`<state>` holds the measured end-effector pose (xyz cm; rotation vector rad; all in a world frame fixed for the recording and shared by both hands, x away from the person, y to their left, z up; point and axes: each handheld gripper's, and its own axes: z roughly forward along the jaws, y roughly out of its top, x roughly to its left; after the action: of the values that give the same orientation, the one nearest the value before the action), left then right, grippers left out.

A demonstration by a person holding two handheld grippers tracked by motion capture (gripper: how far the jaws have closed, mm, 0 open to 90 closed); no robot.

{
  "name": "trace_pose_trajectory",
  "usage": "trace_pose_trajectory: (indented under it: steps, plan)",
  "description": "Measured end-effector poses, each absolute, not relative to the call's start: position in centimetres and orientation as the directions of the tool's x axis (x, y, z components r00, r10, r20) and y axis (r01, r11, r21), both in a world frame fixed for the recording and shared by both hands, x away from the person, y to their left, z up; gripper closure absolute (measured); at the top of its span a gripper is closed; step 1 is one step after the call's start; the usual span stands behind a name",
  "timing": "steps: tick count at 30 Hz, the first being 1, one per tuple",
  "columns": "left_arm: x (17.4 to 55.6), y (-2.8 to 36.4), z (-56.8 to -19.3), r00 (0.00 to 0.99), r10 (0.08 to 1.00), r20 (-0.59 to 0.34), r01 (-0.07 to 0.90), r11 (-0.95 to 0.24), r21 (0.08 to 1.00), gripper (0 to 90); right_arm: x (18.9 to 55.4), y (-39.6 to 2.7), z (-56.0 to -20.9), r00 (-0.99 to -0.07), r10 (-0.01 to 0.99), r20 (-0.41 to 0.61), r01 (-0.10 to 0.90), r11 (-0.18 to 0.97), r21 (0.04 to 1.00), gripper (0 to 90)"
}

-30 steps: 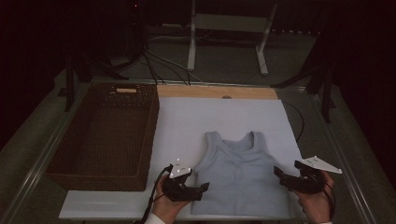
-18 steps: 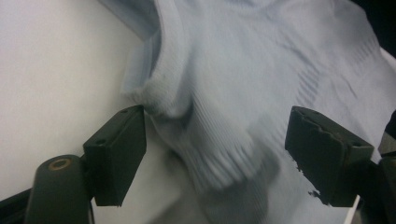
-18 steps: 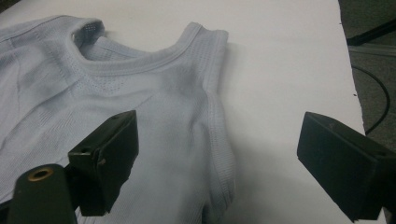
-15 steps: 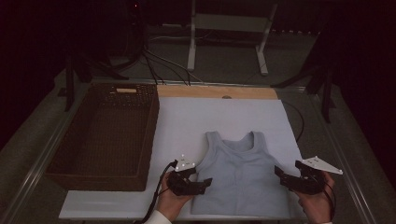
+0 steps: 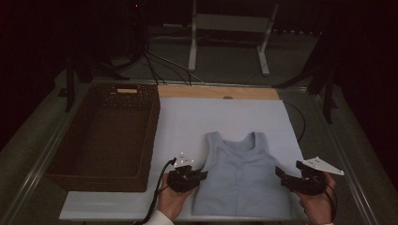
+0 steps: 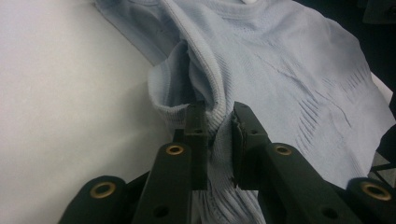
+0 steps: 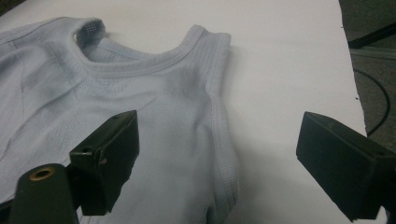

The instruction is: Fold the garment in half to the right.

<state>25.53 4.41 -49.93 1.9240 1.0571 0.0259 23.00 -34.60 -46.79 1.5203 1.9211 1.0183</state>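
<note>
A light blue sleeveless top (image 5: 239, 173) lies flat on the white mat (image 5: 187, 122), neckline toward the far side. My left gripper (image 5: 199, 174) is at its left side edge below the armhole. Its jaws have just been closing, and in the left gripper view a raised fold of the top (image 6: 289, 70) is pinched between the pads of the left gripper (image 6: 219, 112). My right gripper (image 5: 280, 174) rests at the top's right edge. In the right gripper view, the right gripper (image 7: 219, 135) stands open, its jaws straddling the ribbed side hem of the top (image 7: 140, 93) without touching it.
A dark wicker basket (image 5: 151, 123) stands on the left, beside the mat. A wooden strip (image 5: 216, 92) runs along the mat's far edge. Beyond it are a white stand (image 5: 192, 47) and cables (image 5: 159, 70). A cable (image 5: 300, 122) curls off the mat's right side.
My left gripper has shifted slightly right onto the top's left edge and its jaws have closed on a fold of fabric. The right gripper has stayed in place, open.
</note>
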Motion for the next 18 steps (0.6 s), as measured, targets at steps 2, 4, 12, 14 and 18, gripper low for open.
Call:
trace_pose_trajectory:
  steps: [2,4,12,14,18]
  plan:
    - [25.4,4.6,-49.8,0.63,0.678,-0.379,0.663,-0.215,0.717,80.6,23.0,-34.6,-46.8,-0.265,0.961,0.075,0.601,0.104,0.792,13.6]
    - [25.3,4.8,-49.7,0.627,0.679,-0.382,0.666,-0.214,0.714,80.8,23.0,-34.6,-46.8,-0.266,0.961,0.075,0.599,0.104,0.794,13.6]
    - [25.0,7.0,-49.2,0.597,0.703,-0.387,0.68,-0.188,0.708,81.2,23.0,-34.7,-46.7,-0.263,0.961,0.081,0.595,0.096,0.798,13.6]
    - [24.9,7.6,-49.1,0.587,0.712,-0.385,0.684,-0.183,0.706,81.2,22.9,-34.7,-46.7,-0.264,0.961,0.082,0.595,0.095,0.798,13.6]
    - [24.7,8.5,-48.8,0.572,0.731,-0.372,0.685,-0.176,0.707,81.2,22.9,-34.7,-46.7,-0.264,0.961,0.083,0.593,0.094,0.8,13.6]
